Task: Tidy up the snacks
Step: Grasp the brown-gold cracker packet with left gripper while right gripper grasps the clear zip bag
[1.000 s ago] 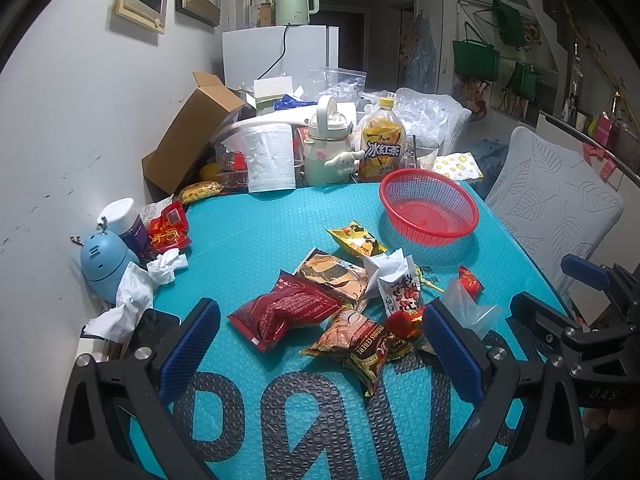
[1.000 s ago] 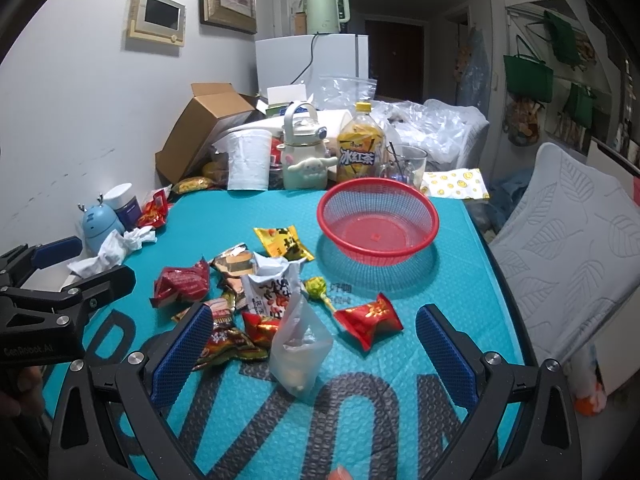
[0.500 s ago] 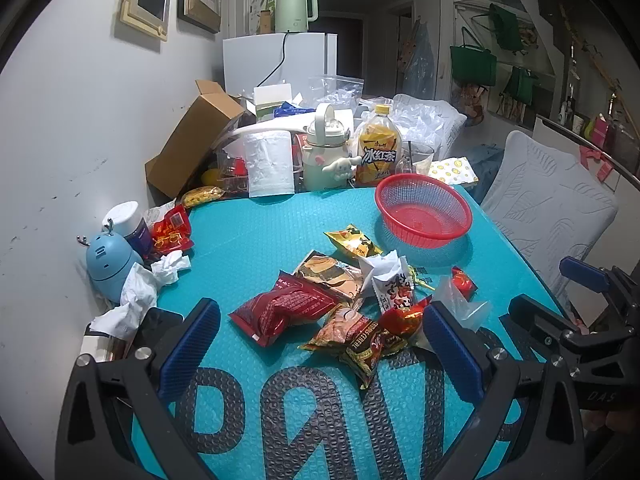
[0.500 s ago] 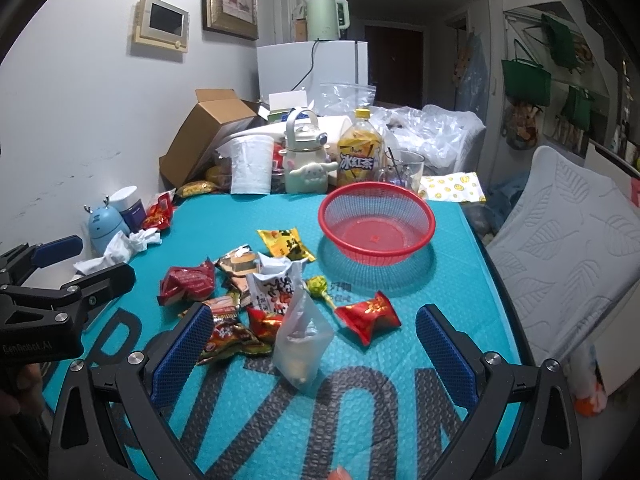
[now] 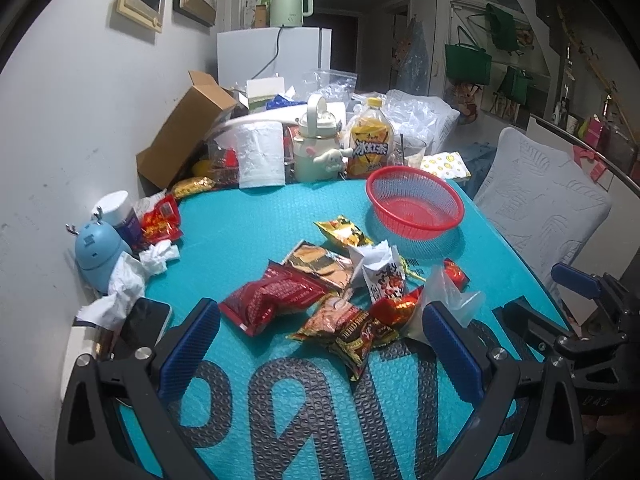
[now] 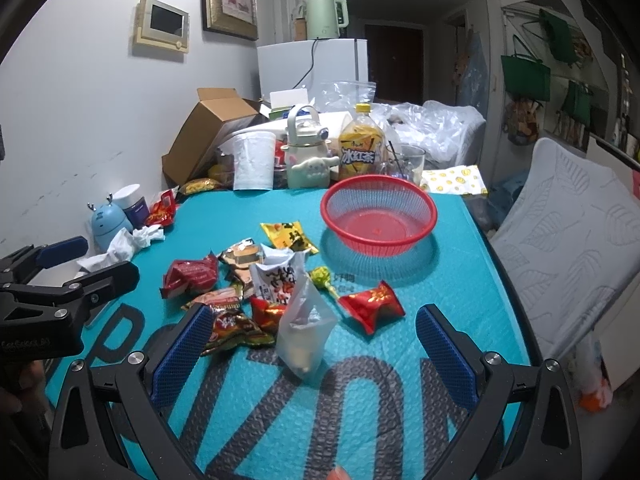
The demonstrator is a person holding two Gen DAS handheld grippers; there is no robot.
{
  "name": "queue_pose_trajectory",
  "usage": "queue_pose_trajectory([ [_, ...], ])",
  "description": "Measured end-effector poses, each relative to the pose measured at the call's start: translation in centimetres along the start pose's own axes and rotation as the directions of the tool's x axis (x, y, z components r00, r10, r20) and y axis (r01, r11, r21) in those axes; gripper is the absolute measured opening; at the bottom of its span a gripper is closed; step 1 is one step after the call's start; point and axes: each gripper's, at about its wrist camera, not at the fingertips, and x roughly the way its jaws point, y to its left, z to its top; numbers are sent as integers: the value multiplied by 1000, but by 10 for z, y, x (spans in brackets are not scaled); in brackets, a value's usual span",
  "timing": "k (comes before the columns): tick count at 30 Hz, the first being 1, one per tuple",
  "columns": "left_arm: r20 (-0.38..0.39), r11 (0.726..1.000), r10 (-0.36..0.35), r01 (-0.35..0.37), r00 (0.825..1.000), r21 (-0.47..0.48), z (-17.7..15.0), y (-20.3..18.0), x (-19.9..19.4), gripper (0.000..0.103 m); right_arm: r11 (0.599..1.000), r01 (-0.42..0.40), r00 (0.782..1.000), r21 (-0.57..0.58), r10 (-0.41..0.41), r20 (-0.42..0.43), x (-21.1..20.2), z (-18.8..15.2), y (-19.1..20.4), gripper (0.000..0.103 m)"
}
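Several snack packets lie in a heap mid-table: a dark red bag [image 5: 272,300] [image 6: 188,276], a yellow packet [image 5: 344,232] [image 6: 288,236], a white printed packet [image 5: 384,276] [image 6: 276,280], a clear plastic bag [image 6: 304,336] [image 5: 452,300] and a red wrapped sweet [image 6: 372,306]. An empty red mesh basket [image 5: 416,208] [image 6: 378,216] stands beyond them. My left gripper [image 5: 320,352] is open and empty, above the near table edge. My right gripper [image 6: 312,356] is open and empty, with the clear bag between its fingers' line of sight.
The table wears a teal bubble mat [image 6: 440,300]. At its back stand a paper roll [image 5: 260,152], a cream kettle jug [image 5: 316,148], an iced tea bottle [image 6: 360,148] and a cardboard box [image 5: 184,136]. A blue gadget [image 5: 96,248], tissues and a phone [image 5: 144,320] sit left; a grey chair [image 6: 568,240] stands right.
Both grippers have drawn back and risen slightly, so the snacks and basket sit a little farther away. Nothing on the table has moved.
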Motion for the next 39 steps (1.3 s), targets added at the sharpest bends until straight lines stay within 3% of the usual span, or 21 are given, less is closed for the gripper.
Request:
queue_pose_trajectory([
  [17,-71,996,-89,87,994,-21,-25,3,32,102,998,-52,996,23,53,-75,34,-34,-8,102],
  [32,-147,991,-124,115,981,-67,-40,14,65,102,993,-114,980,10,115,-164,74,-45,-1,91],
  [39,-168,990,-138,129,976,-66,-37,16,83,102,992,-123,971,25,126,-204,92,-47,-7,81],
])
